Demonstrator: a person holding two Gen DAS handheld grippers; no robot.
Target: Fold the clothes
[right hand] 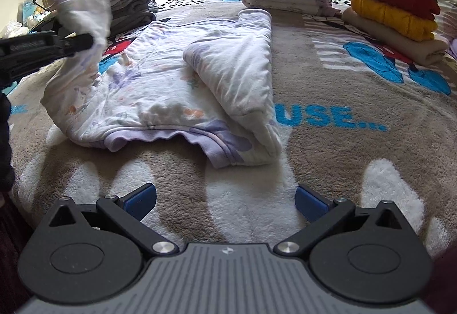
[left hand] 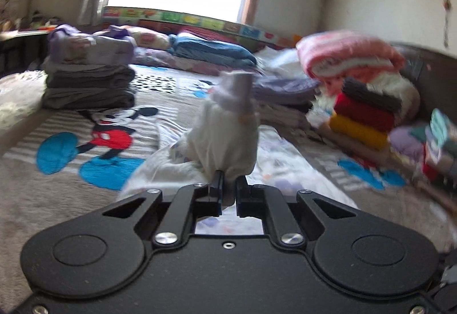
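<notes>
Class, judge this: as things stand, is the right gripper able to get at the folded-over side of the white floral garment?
Probably yes: the right gripper is open, and only bare blanket lies between it and the white floral garment; the left gripper holds the opposite side.

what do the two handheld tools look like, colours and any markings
The left tool is all black: two round discs at its base, angled linkage arms with silver bolts, and narrow black fingers edged in blue. The right tool has the same black discs and arms with silver bolts, but a grey ribbed centre plate bearing a small logo, and blue pads on its fingers.
</notes>
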